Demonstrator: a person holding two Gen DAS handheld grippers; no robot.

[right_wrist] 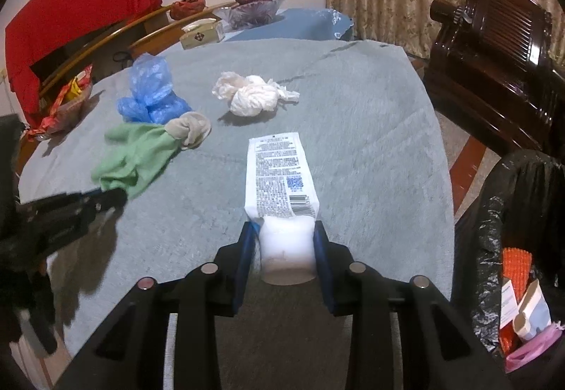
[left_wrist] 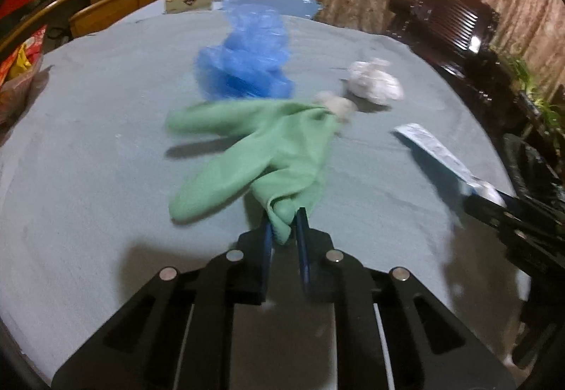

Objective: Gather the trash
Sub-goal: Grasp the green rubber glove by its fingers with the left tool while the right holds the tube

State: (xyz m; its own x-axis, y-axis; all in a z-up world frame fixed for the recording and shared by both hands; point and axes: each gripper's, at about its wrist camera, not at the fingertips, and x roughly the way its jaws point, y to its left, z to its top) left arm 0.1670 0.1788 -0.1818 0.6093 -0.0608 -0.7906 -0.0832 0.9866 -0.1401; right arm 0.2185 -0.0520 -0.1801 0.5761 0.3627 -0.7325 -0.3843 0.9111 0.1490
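— Two grips at once is our biggest exposure. We have the left gripper pinched on just one corner fold of the green cloth, and most of that cloth lies draped over the grey tablecloth. If we lift fast, the thin fold could slide out from between the pads.

— Agreed. And the grey knotted rag touches the cloth's far end; we can't tell whether it's tied on, so it may drag along or drop off.

— Next, the bin with its black liner sits off the table's right edge, already holding some trash. Our right gripper is clamped on the cap end of the white tube, whose body sticks out forward above the table. Swinging it over, the long end could catch the liner's rim.

— Smaller worry: the blue plastic bag and the white knotted bag lie near the cloth. A dragging cloth might sweep the blue one along.
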